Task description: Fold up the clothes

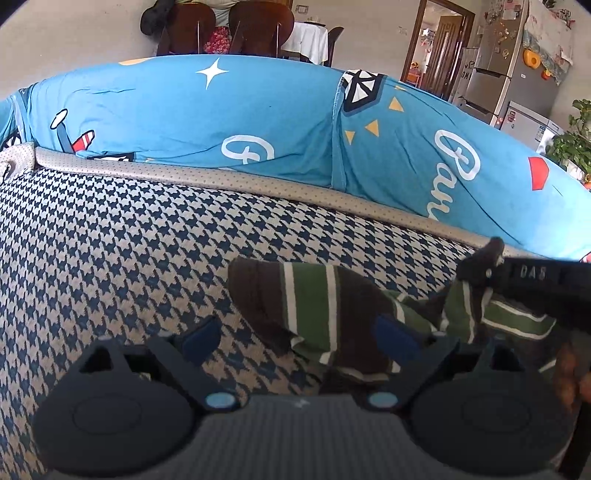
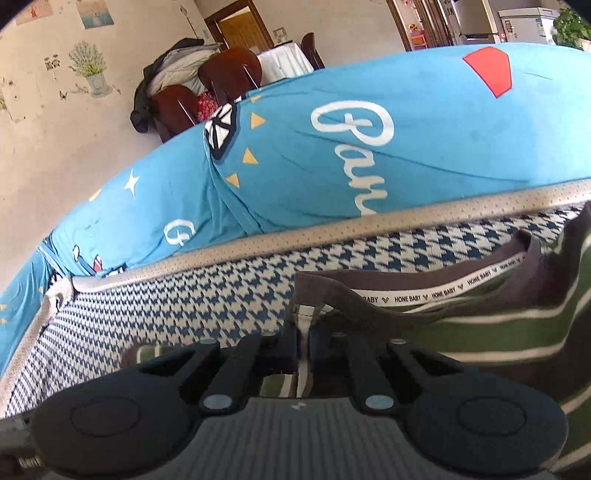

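Shirt (image 1: 332, 314) lies bunched on the sofa seat (image 1: 110, 240), sleeve pointing left. My right gripper (image 2: 303, 347) pinches its collar edge; left gripper (image 1: 295, 339) spread wide, straddling the sleeve end.

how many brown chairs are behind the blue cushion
2: one brown chair on the left with a dark jacket draped on it, another just right of it. More may be hidden behind the blue cushion.
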A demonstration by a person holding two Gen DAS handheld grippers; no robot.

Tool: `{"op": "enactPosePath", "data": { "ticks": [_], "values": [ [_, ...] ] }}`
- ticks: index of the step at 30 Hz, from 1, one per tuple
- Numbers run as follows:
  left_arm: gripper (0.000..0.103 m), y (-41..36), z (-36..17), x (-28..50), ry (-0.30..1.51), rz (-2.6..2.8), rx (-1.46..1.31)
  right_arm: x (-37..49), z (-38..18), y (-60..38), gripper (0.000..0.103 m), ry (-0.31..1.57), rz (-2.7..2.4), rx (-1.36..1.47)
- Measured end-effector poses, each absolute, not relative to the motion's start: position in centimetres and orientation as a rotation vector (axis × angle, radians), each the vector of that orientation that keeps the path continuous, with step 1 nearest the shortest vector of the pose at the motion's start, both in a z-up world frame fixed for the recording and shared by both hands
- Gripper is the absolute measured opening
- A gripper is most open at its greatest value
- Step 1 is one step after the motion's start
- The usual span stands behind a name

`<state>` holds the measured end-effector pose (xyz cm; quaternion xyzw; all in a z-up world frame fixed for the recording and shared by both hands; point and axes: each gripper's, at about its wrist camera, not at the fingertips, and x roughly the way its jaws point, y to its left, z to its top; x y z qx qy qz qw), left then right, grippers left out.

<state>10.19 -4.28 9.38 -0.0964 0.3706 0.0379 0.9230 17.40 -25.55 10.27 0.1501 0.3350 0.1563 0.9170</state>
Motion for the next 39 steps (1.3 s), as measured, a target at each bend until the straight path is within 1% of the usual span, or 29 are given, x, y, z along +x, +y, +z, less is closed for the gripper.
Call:
{"op": "enactPosePath", "data": {
  "ticks": [2,4,5,6,7,8,9,14,20,25,28,34,39],
  "values": [
    [0.094,-4.4,9.5,10.2,0.756,0.078,-0.190,18.3,11.3,-25.9,0.008,0.632,0.327,0.340],
    [0.095,-4.3,9.5,10.5,0.757,0.083,-0.192,18.9,12.4,-26.2,0.010,0.514,0.348,0.405],
    [0.096,-4.2,9.3,10.7,0.764,0.085,-0.197,19.0,12.8,-26.4,0.012,0.460,0.351,0.433],
    [0.096,-4.1,9.2,10.8,0.773,0.089,-0.200,19.2,13.1,-26.3,0.016,0.425,0.352,0.446],
    [0.096,-4.1,9.0,11.0,0.783,0.093,-0.201,19.5,13.2,-26.2,0.034,0.422,0.349,0.446],
    [0.096,-4.0,8.8,11.1,0.791,0.097,-0.201,19.6,13.2,-26.0,0.057,0.436,0.333,0.445],
    [0.096,-4.0,8.6,11.2,0.797,0.101,-0.199,19.7,13.0,-25.9,0.061,0.452,0.310,0.445],
    [0.096,-3.4,8.1,11.5,0.824,0.117,-0.225,20.0,12.0,-26.2,0.061,0.527,0.276,0.424],
    [0.096,-2.9,7.9,11.8,0.835,0.105,-0.204,18.7,11.9,-27.5,0.061,0.567,0.264,0.454],
    [0.096,-3.4,7.9,11.9,0.833,0.041,-0.172,16.6,12.3,-27.9,0.061,0.601,0.235,0.437],
    [0.098,-4.2,7.9,11.8,0.828,-0.005,-0.131,15.1,12.3,-28.0,0.061,0.625,0.227,0.434],
    [0.101,-5.9,7.4,11.8,0.804,-0.062,-0.063,10.9,11.4,-29.0,0.061,0.671,0.217,0.526],
    [0.101,-6.6,6.6,12.5,0.781,-0.028,-0.012,8.7,11.5,-29.1,0.061,0.690,0.221,0.516]
  ]
}}
